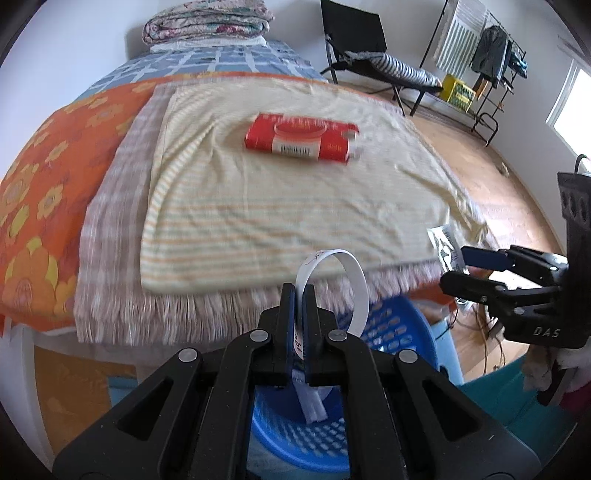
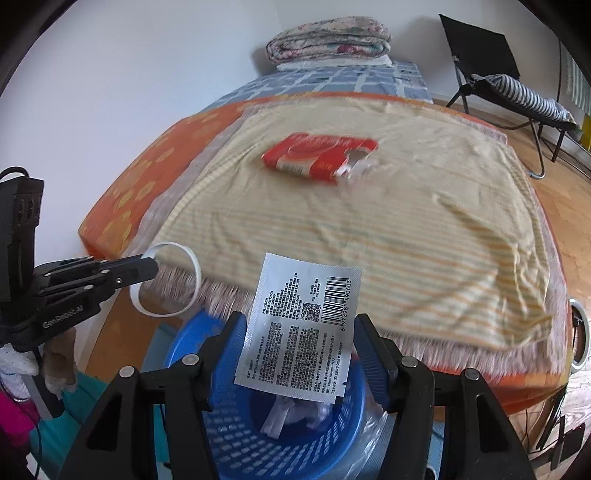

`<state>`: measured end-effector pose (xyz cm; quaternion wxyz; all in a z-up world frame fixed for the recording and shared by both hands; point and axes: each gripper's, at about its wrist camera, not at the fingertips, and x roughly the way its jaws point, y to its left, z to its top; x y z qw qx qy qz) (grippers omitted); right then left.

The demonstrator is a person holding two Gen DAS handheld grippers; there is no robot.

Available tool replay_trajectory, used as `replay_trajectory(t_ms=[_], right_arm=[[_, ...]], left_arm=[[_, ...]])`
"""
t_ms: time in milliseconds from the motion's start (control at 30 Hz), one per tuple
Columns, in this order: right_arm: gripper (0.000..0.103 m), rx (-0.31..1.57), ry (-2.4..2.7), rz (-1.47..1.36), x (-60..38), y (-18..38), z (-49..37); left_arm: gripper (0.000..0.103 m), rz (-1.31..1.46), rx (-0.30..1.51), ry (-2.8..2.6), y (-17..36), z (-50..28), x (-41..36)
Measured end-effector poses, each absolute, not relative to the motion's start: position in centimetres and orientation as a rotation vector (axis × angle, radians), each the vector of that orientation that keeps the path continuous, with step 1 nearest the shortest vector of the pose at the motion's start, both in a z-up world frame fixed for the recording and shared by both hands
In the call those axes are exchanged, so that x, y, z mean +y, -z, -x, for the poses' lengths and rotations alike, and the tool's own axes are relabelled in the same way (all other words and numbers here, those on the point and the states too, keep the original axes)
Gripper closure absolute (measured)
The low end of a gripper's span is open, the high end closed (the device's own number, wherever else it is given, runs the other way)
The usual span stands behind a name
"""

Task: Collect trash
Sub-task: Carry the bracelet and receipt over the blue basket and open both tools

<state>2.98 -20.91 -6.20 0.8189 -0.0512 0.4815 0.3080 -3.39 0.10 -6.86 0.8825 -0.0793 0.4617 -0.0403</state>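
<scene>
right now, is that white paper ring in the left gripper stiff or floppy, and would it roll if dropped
The white paper ring looks springy rather than stiff: held only at one edge by the left gripper, it keeps an open hoop. It seems thin, probably very light. Dropped on edge it might roll briefly, though it hangs over the blue plastic basket.

A home bedroom is shown: a bed (image 1: 92,177) is spread with patterned covers, folded quilts (image 1: 207,22) are stacked at its far end, and beyond it a folding chair (image 1: 354,40) and clothes rack (image 1: 491,55) (hung with garments) are seen.
</scene>
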Motion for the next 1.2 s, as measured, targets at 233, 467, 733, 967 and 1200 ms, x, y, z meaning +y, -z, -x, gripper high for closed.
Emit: replay_trajectory(t_ms=[233,467,733,967,1200], right_arm=[[0.041,1.058,-0.68,0.127,-21.1,7.9,-0.1],[0.04,1.08,-0.688,0.153,-20.9,9.3,1.6],[0.04,1.113,-0.686,0.165,-20.9,10.7,2.2],[0.038,1.128,-0.687,0.182,-20.6,11.3,2.5],[0.038,1.143,-0.679,0.183,-20.6,11.7,2.4]], left_arm=[[0.102,0.153,1.003,0.093,8.8,5.2,-0.2],[0.102,0.145,1.039,0.107,10.2,6.3,-0.9],[0.102,0.135,1.07,0.111,11.3,6.4,-1.3],[0.102,0.137,1.086,0.109,11.8,6.3,-1.5],[0.102,0.137,1.1,0.111,12.1,6.1,-1.6]])
